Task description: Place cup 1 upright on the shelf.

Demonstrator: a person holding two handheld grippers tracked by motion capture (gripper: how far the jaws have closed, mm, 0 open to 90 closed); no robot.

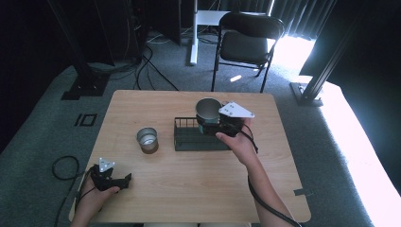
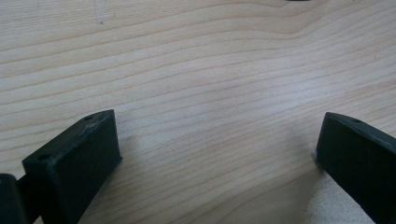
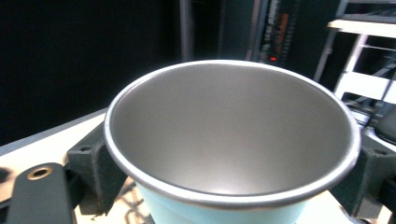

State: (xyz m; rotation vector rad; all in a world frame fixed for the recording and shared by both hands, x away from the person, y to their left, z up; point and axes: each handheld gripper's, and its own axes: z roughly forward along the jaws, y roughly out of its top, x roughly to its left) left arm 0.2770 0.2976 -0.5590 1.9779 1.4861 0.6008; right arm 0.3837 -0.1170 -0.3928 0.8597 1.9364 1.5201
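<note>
A metal cup point(image 1: 208, 110) point(image 3: 233, 140) with a pale blue outside and a steel rim is held upright above the black wire rack point(image 1: 187, 137) in the middle of the table. My right gripper point(image 1: 218, 124) point(image 3: 229, 172) is shut on this cup, one jaw on each side of its wall. A second, smaller steel cup point(image 1: 147, 140) stands on the wood left of the rack. Near the front left corner rests my left gripper point(image 1: 124, 180) point(image 2: 217, 154), open, its black jaws wide apart over bare wood with nothing between them.
The wooden table point(image 1: 189, 189) has free room across its front half. Behind it a black folding chair point(image 1: 246, 40) stands on the grey carpet, with cables point(image 1: 146, 71) and dark stands around. A black cable point(image 1: 64, 168) loops off the left edge.
</note>
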